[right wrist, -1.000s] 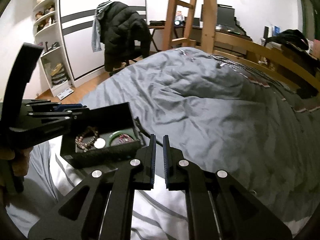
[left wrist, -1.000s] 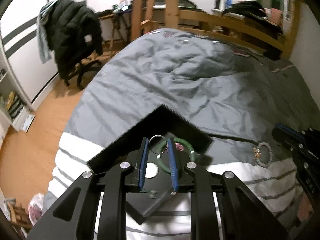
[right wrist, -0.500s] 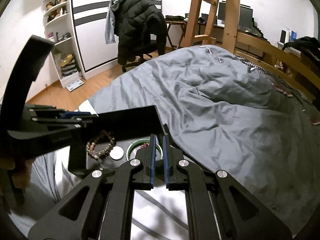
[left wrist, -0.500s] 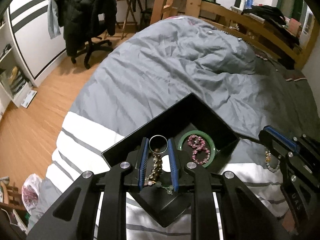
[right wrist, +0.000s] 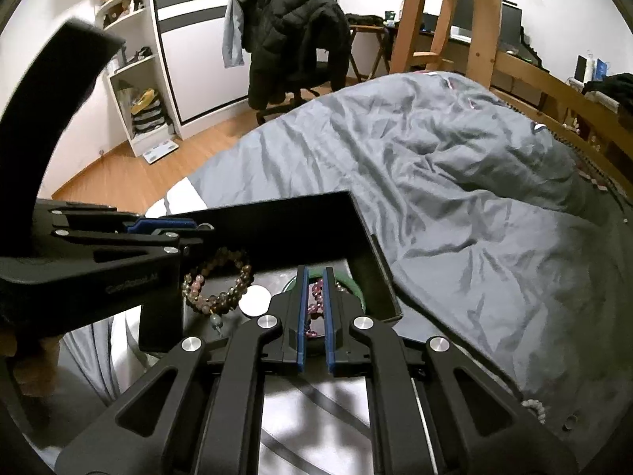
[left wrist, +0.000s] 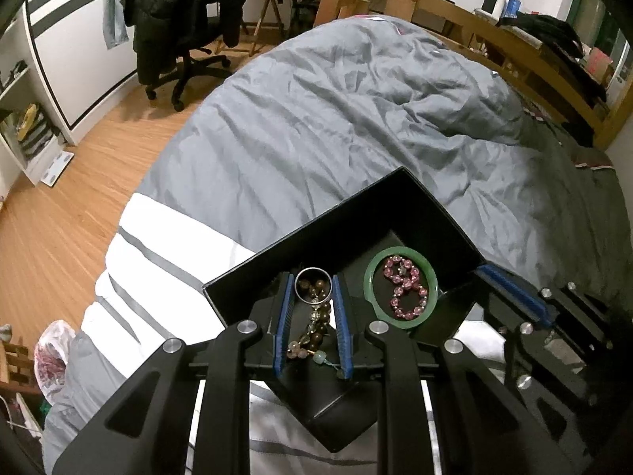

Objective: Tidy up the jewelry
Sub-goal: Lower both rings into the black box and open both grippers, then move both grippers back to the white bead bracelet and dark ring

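A grey duvet (left wrist: 336, 126) covers the bed — beyond it, a black jacket (right wrist: 285, 12) hangs over a desk chair (left wrist: 186, 67) by the wooden ladder (right wrist: 447, 12).

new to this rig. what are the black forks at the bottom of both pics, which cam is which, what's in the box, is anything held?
The forks are handheld two-finger grippers; a fisheye camera on each looks along its fingers. The left gripper pinches a silver ring above the black box on the grey duvet. Inside lie a brown bead bracelet and a green bangle with a pink bead bracelet within it. The right gripper hangs over the bangle, jaws slightly apart, holding nothing I can see. Its view also shows a white disc inside.
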